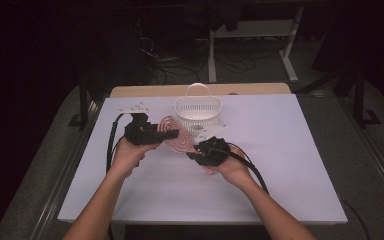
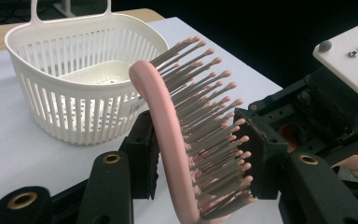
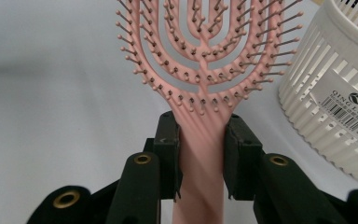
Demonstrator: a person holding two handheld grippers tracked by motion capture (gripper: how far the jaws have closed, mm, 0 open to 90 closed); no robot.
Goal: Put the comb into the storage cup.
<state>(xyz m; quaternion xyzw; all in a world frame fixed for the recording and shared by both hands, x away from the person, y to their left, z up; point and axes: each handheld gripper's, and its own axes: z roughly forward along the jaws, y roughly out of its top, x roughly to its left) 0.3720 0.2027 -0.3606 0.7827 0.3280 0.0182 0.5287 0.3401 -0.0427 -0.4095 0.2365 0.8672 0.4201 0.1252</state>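
A pink vented hairbrush (image 1: 172, 136) with grey, pink-tipped bristles is held just above the white table, in front of a white slotted basket (image 1: 198, 112). My right gripper (image 3: 200, 144) is shut on the brush handle (image 3: 200, 186), with the head (image 3: 200, 60) fanning out above the jaws. My left gripper (image 2: 200, 158) clamps the brush head (image 2: 168, 121) edge-on, one pad against the pink back and the other on the bristle tips. In the high view, my left gripper (image 1: 166, 134) reaches in from the left and my right gripper (image 1: 200, 150) from the front.
The basket (image 2: 74, 93) looks empty, has a loop handle and carries a barcode label (image 3: 347, 112). The white table sheet (image 1: 280, 165) stretches wide to the right and front. A wooden table edge (image 1: 260, 89) lies behind it, then a dark floor with cables and desk legs.
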